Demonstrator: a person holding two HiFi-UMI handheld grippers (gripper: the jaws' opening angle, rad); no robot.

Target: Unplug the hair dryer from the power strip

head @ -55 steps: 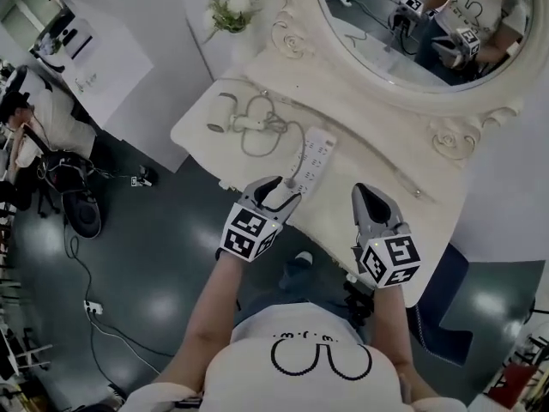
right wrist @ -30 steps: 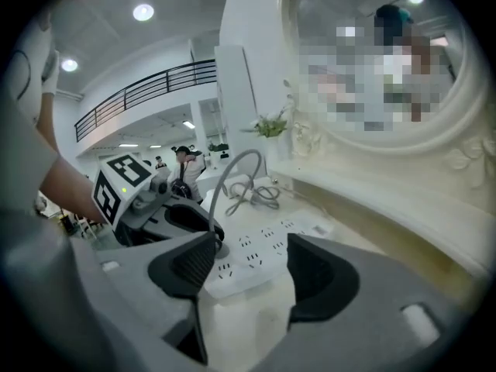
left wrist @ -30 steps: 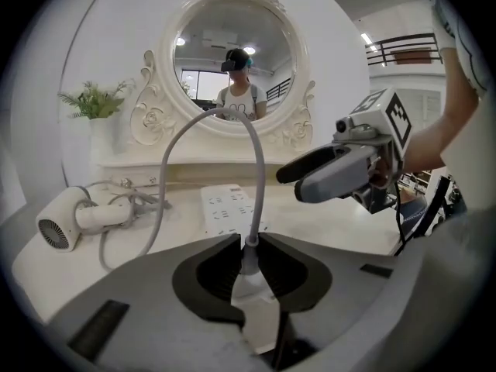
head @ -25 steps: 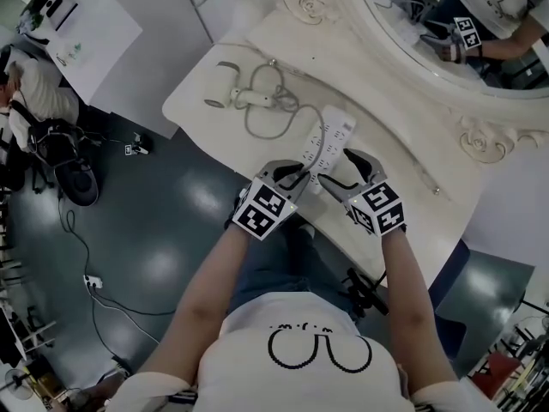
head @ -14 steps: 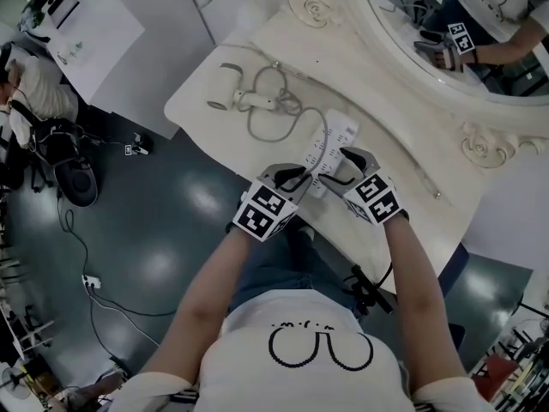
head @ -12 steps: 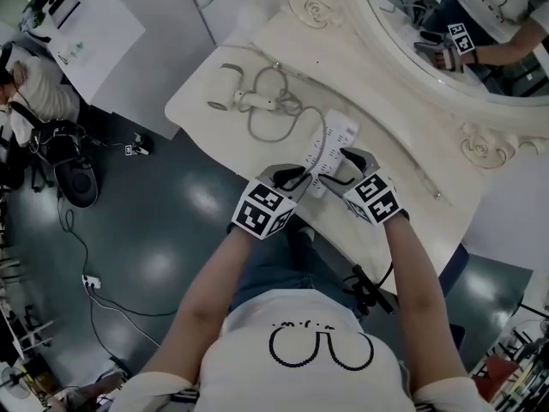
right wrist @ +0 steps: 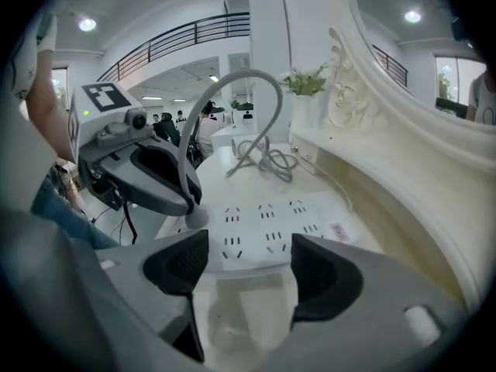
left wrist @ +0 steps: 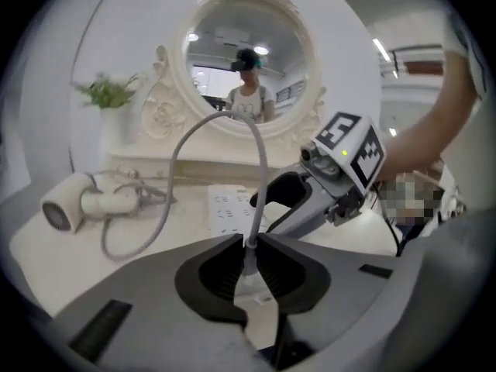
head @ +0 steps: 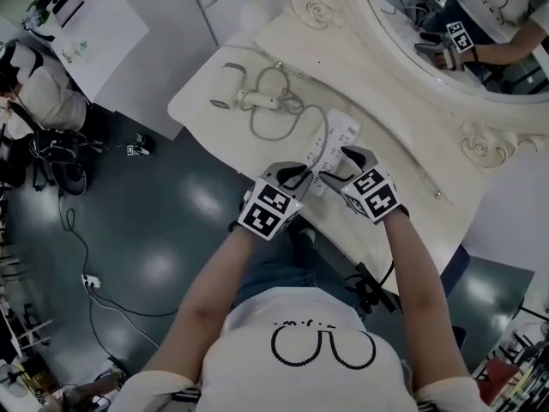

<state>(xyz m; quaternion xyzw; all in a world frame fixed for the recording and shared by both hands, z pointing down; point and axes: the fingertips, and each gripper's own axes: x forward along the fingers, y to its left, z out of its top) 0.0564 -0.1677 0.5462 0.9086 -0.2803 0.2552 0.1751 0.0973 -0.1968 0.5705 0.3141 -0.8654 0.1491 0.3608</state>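
Desk (head: pixel 403 136): white, beneath an ornate mirror (head: pixel 446 24).
Hair dryer (head: pixel 236 99): lying far left, cord (head: pixel 266 131) looping to the power strip (head: pixel 339 136).
Left tool (head: pixel 298 175): jaws have just been closing; we pinch the plug (left wrist: pixel 249 266).
Right tool (right wrist: pixel 248 242): we hold it spread at the strip's near end.

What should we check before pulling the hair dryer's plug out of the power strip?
1. Left hand-held gripper on the plug: ok. Its jaws have just been closing and pinch the plug at the cord's base.
2. Right hand-held gripper bracing the power strip: cannot tell. Its jaws straddle the strip's near end, but the grip is unclear.
3. Cord slack: ok, it arches loosely.
4. Hair dryer out of the way: ok, it lies well beyond the strip.
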